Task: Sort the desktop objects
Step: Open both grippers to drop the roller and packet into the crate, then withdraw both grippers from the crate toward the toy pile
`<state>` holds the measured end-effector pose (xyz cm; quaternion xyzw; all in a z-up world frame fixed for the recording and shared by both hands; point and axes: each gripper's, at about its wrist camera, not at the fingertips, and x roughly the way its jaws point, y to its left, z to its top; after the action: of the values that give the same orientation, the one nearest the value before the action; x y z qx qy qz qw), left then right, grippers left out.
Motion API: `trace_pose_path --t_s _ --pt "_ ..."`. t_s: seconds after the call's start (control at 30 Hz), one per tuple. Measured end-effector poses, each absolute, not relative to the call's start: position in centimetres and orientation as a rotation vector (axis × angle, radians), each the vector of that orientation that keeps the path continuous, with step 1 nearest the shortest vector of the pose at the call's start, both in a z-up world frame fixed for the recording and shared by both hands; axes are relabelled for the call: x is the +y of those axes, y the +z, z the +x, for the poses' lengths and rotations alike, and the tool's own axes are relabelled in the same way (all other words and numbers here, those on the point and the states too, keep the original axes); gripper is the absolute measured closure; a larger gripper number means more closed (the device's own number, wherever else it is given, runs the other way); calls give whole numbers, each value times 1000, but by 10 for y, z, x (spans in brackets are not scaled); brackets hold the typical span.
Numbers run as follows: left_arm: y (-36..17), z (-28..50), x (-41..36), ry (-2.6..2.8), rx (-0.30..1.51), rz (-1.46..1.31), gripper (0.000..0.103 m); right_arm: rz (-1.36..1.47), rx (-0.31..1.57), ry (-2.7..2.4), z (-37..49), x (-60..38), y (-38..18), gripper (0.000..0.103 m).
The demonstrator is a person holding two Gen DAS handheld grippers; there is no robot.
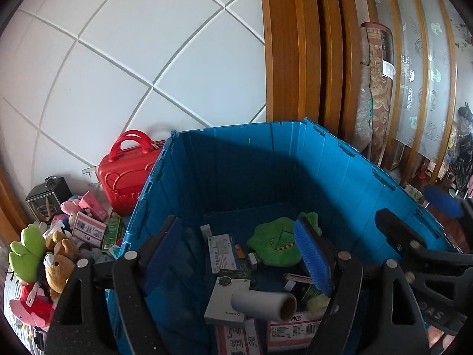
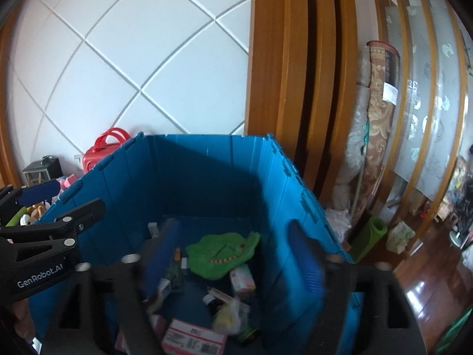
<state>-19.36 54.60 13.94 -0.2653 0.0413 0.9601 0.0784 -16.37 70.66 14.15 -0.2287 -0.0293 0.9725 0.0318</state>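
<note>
Hovering over one blue crate [image 1: 340, 159], two grippers, left gripper [image 1: 239, 254] and right gripper [image 2: 233, 254], spread empty.

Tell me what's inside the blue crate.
The blue crate holds a green plush, a paper roll and several small boxes. Whatever lies beneath that pile is covered.
</note>
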Motion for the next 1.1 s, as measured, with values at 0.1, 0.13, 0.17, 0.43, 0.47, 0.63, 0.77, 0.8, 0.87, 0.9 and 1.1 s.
trace_pose_path --t_s 0.1,0.13,0.17,0.43,0.47,0.63,0.77,0.8,0.87,0.9,1.1 --pt "141 -185 537 2883 87 -776 21 -638 -123 3009 -153 704 148 0" --pt "142 -182 534 2891 75 -766 20 -626 -132 3009 -150 703 149 0" --pt "143 -177 530 2901 66 -753 19 -615 -138 3004 -147 703 149 0" --pt "148 -137 498 3024 45 -658 15 -545 -95 3090 -129 692 144 0" --pt "149 -131 492 3050 50 -638 15 -537 -84 3115 -129 687 143 0" --pt "151 -111 461 3142 37 -583 15 -523 -77 3260 -127 653 142 0" --pt "151 -101 431 3220 44 -612 15 -493 -98 3368 -123 617 144 0" --pt "150 -99 422 3237 34 -616 15 -491 -114 3389 -121 607 144 0" --pt "149 -95 401 3264 -1 -628 15 -482 -156 3425 -118 587 146 0" --pt "148 -94 390 3275 -17 -637 15 -480 -173 3437 -116 576 146 0" --pt "139 -80 318 3326 -92 -672 15 -474 -226 3489 -108 508 150 0"
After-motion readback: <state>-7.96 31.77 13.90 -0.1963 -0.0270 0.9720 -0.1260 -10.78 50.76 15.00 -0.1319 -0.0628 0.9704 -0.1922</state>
